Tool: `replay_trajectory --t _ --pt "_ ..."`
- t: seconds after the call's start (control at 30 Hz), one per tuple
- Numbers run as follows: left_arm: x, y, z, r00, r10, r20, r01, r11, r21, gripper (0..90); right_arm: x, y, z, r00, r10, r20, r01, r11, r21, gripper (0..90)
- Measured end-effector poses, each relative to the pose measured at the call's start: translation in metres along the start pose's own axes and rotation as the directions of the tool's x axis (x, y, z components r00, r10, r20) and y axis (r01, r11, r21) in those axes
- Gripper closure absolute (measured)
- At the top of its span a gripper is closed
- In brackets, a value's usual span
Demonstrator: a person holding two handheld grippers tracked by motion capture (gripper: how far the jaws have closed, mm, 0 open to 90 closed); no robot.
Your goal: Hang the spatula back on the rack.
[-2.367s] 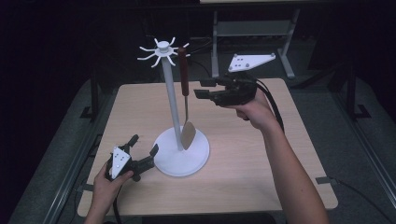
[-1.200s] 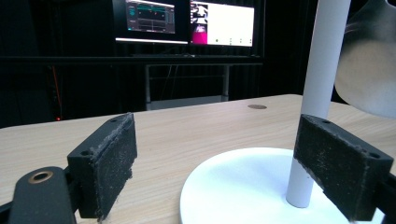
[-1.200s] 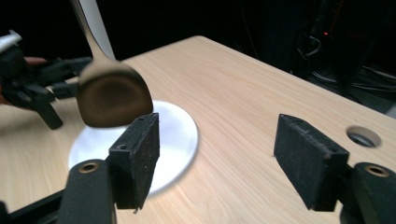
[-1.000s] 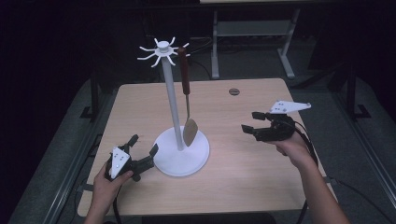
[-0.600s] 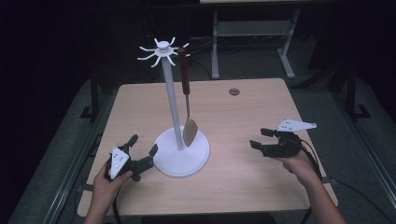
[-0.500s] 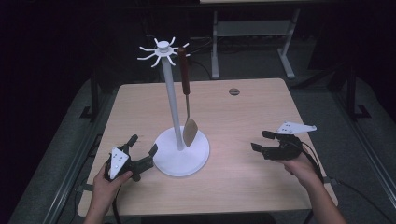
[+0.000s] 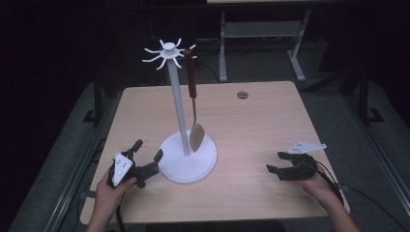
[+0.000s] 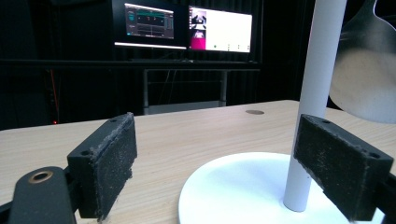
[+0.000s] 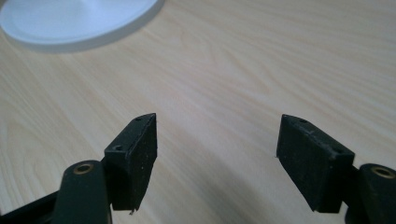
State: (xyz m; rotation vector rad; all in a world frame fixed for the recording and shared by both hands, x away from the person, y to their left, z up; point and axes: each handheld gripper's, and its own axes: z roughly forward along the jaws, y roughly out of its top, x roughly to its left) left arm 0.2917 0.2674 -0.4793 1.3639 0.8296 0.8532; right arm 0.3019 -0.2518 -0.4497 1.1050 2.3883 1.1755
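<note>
The left gripper (image 7: 147,155) rests on the worktop (image 7: 251,125) with jaws spread, just beside the white stand (image 7: 179,121), where a spatula (image 7: 195,113) hangs. The right gripper (image 7: 276,162), jaws spread and empty, sits well apart from the stand.

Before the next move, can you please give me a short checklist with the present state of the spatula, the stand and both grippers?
1. Spatula hangs from a hook of the stand: ok.
2. Stand upright, base flat on the table: ok.
3. Left gripper open beside the base, jaws empty: ok.
4. Right gripper open and empty, low over bare table: ok.
5. Spatula blade apart from the base: cannot tell.
</note>
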Motion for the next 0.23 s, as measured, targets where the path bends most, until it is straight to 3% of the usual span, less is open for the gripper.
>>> replay_trajectory --t 0.23 --pt "-0.0005 0.0001 0.0004 1.0 0.004 0.0 -0.004 1.0 0.003 12.6 -0.0013 0.0012 0.0006 1.0 0.001 0.0 -0.001 1.0 -0.001 28.9"
